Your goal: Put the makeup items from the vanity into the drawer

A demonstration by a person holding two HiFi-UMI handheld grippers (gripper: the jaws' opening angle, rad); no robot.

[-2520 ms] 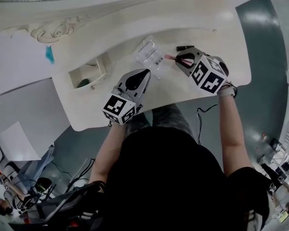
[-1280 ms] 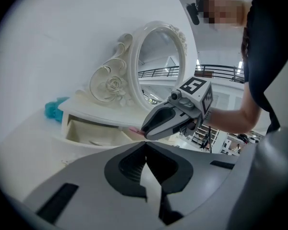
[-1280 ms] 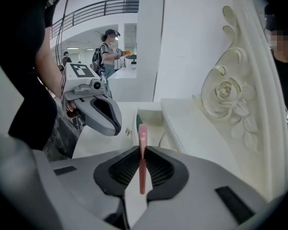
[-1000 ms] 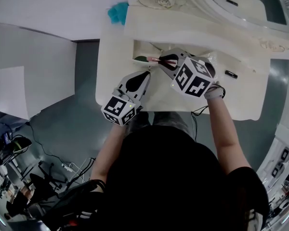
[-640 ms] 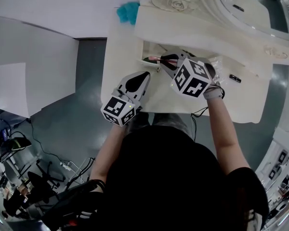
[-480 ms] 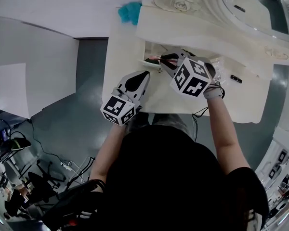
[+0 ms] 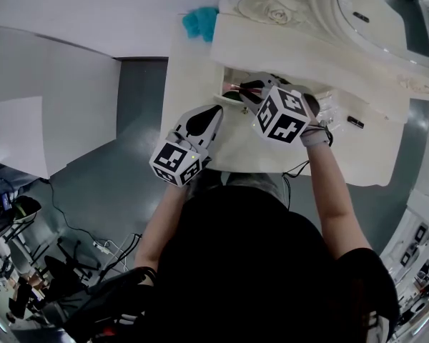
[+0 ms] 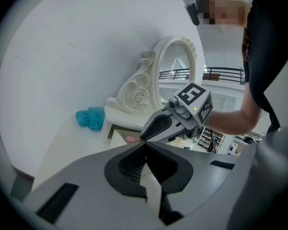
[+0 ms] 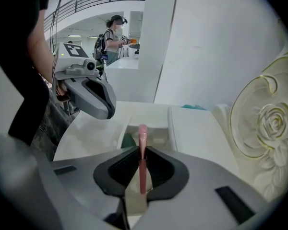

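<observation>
Jaws of the right gripper (image 9: 142,151) were clamped on a slim pink makeup stick (image 9: 142,163), its tip over the open drawer (image 9: 158,128); only that gripper's view showed the grip and a dark green item (image 9: 128,140) inside. The left gripper view showed the left gripper (image 8: 145,145) with jaws together, holding nothing. Only the head view showed a small black item (image 7: 355,121) on the surface (image 7: 189,70), well apart from the drawer.

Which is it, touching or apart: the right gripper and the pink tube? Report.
Touching. The right gripper view shows the right gripper with its jaws pressed against both sides of the pink tube, no gap.
</observation>
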